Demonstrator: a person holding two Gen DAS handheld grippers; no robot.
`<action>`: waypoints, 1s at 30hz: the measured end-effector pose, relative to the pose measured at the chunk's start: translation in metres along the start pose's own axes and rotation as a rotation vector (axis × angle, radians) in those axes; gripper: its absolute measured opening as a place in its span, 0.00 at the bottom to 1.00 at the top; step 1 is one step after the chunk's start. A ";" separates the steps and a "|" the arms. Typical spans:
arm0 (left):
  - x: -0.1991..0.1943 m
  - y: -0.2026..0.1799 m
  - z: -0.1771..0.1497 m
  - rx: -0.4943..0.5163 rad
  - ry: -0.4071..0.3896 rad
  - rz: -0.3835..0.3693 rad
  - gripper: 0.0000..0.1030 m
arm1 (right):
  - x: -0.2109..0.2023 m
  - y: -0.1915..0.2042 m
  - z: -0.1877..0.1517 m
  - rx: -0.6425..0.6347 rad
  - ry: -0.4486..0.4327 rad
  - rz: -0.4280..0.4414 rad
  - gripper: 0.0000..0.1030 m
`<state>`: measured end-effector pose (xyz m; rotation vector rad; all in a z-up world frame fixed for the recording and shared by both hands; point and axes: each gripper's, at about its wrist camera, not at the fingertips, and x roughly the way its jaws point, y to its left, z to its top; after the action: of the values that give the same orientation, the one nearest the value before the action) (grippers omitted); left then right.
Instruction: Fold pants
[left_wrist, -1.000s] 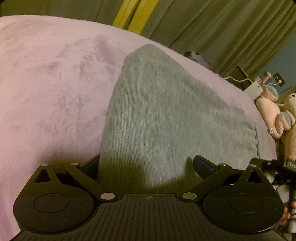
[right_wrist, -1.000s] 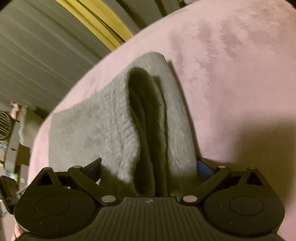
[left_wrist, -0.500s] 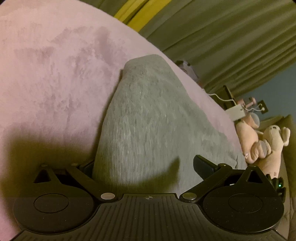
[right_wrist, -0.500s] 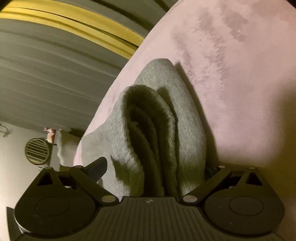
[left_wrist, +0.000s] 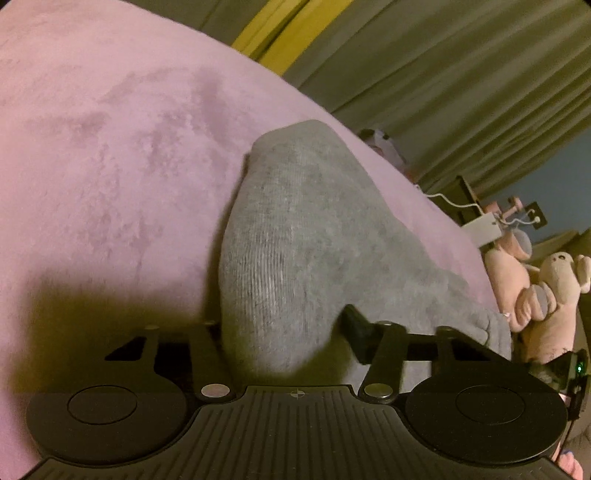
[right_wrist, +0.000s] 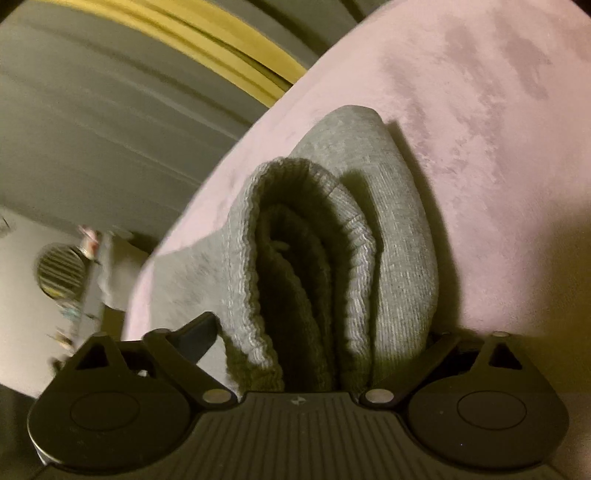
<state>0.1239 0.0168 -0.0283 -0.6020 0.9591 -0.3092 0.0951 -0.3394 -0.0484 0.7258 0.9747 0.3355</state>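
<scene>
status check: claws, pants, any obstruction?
Left claw shut on grey pants. Right claw shut on ribbed waistband. Pants lifted off pink blanket. Nothing blocking.

Home bedroom — pink plush bedspread, drawn curtains, stuffed toys beside the bed

The grey knit pants lie on a pink plush bedspread, bunched into a raised, rounded hump that narrows to a blunt tip at its far end. In the left wrist view the fabric shows a smooth, finely ribbed face, spreading lower and flatter toward the right. In the right wrist view the pants appear as stacked folded layers, with a thicker ribbed band curling over a dark inner crease.
</scene>
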 end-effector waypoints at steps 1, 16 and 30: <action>-0.002 -0.002 -0.001 0.010 -0.006 -0.002 0.43 | -0.001 0.004 -0.001 -0.023 0.000 -0.030 0.76; -0.031 -0.064 0.018 0.184 -0.127 0.033 0.26 | -0.034 0.083 0.019 -0.174 -0.129 0.048 0.55; -0.043 -0.051 0.013 0.188 -0.128 0.333 0.79 | -0.038 0.108 0.032 -0.407 -0.246 -0.322 0.95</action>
<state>0.1122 0.0023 0.0369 -0.2796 0.8789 -0.0606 0.1082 -0.2960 0.0615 0.2263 0.7419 0.1487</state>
